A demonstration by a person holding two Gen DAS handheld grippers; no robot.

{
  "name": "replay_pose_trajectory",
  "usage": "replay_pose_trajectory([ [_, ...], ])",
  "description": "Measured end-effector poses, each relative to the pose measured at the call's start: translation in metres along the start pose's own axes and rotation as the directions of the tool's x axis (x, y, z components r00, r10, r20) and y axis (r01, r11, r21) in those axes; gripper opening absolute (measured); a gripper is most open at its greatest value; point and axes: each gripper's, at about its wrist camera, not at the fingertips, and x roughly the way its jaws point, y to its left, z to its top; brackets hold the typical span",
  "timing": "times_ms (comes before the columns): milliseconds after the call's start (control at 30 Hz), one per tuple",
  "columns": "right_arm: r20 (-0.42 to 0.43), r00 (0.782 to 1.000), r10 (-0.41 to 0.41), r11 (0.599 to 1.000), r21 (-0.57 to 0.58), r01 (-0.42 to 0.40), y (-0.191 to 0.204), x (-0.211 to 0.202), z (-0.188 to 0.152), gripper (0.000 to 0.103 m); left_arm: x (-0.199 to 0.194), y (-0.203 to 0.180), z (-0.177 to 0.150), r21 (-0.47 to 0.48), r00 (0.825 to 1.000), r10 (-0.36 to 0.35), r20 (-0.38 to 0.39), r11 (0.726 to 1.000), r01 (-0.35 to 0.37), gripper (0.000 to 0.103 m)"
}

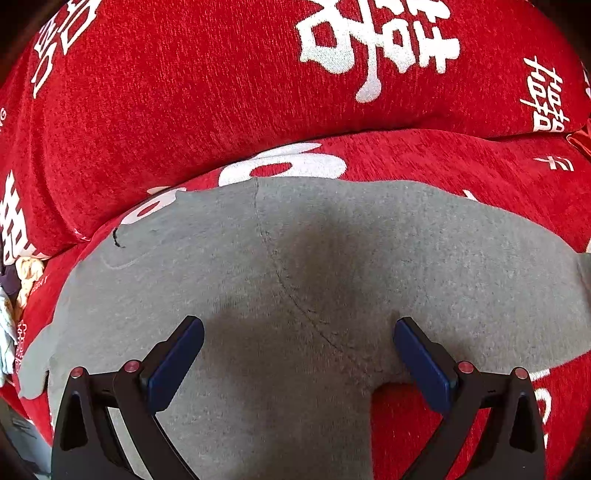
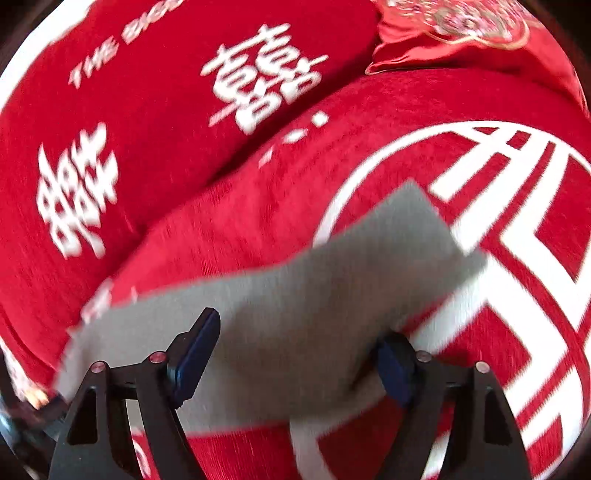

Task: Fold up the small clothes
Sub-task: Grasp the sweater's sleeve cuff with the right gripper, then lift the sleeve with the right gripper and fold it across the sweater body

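A small grey garment (image 1: 332, 266) lies spread flat on a red sofa seat with white characters (image 1: 461, 166). A seam curves down its middle. My left gripper (image 1: 298, 328) is open just above the cloth, its blue pads wide apart and empty. In the right wrist view the same grey garment (image 2: 314, 295) lies across the seat, blurred by motion. My right gripper (image 2: 301, 332) is open over it, the right fingertip (image 2: 393, 354) at the cloth's near edge. Whether that finger touches the cloth I cannot tell.
The red backrest cushion (image 1: 184, 92) rises behind the seat. A red satin pillow with gold embroidery (image 2: 461, 33) lies at the far right. A pile of pale cloth (image 1: 22, 280) sits at the left edge of the seat.
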Motion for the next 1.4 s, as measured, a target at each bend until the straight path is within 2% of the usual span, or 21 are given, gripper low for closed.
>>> replay_pose_trajectory([
  [67,0.000,1.000,0.000,1.000,-0.003,0.000,-0.004,0.006,0.009,0.069,0.002,0.000,0.003,-0.003,1.000,-0.004,0.001,1.000,0.004,0.103],
  [100,-0.003,1.000,0.000,1.000,-0.009,0.000,-0.005,0.009,0.013,0.050,0.003,0.002,0.004,-0.005,1.000,-0.009,0.002,1.000,0.009,0.103],
  [133,-0.020,1.000,0.003,1.000,-0.015,-0.004,-0.006,0.014,0.016,0.019,0.003,0.004,0.006,-0.011,1.000,-0.016,0.005,1.000,0.017,0.103],
  [167,-0.042,0.999,0.005,1.000,-0.016,-0.006,-0.009,0.018,0.017,0.006,0.003,0.006,0.007,-0.019,1.000,-0.024,0.008,1.000,0.024,0.103],
  [233,-0.051,0.998,0.022,1.000,0.002,-0.022,-0.019,0.019,0.016,0.006,0.003,0.014,0.011,-0.048,0.999,-0.038,0.016,0.998,0.039,0.103],
  [300,0.001,0.999,0.043,0.999,0.004,-0.043,-0.025,0.007,0.012,0.006,0.006,0.022,0.014,-0.081,0.999,-0.047,0.013,0.996,0.048,0.103],
  [367,0.059,0.997,0.050,0.999,0.001,-0.050,-0.028,-0.009,0.011,0.006,0.013,0.025,0.018,-0.111,1.000,-0.027,-0.012,0.994,0.026,0.103],
  [433,0.095,0.995,0.040,0.999,-0.009,-0.039,-0.026,-0.020,0.011,0.006,0.025,0.019,0.018,-0.094,0.998,-0.005,-0.060,0.996,0.000,0.103],
  [533,0.117,0.993,-0.006,0.998,-0.062,0.013,-0.013,-0.027,0.012,0.006,0.021,0.013,0.018,-0.049,1.000,0.020,-0.023,0.999,-0.021,0.103],
  [633,0.138,0.990,-0.015,0.996,-0.083,0.026,-0.004,-0.038,0.013,0.006,0.013,0.025,0.016,-0.079,0.998,-0.059,-0.019,0.995,0.057,0.103],
  [733,0.156,0.988,-0.014,0.993,-0.115,0.033,0.008,-0.053,0.016,0.006,0.007,0.043,0.009,-0.099,0.998,-0.067,-0.009,0.993,0.066,0.103],
  [1100,0.199,0.980,-0.009,0.967,-0.248,0.059,0.098,-0.089,0.014,0.006,0.001,0.116,-0.020,-0.182,0.996,-0.084,-0.019,0.980,0.079,0.103],
  [1400,0.194,0.981,0.027,0.921,-0.386,0.051,0.203,-0.101,-0.012,0.006,-0.015,0.161,-0.045,-0.197,0.996,-0.088,0.032,0.976,0.092,0.103],
])
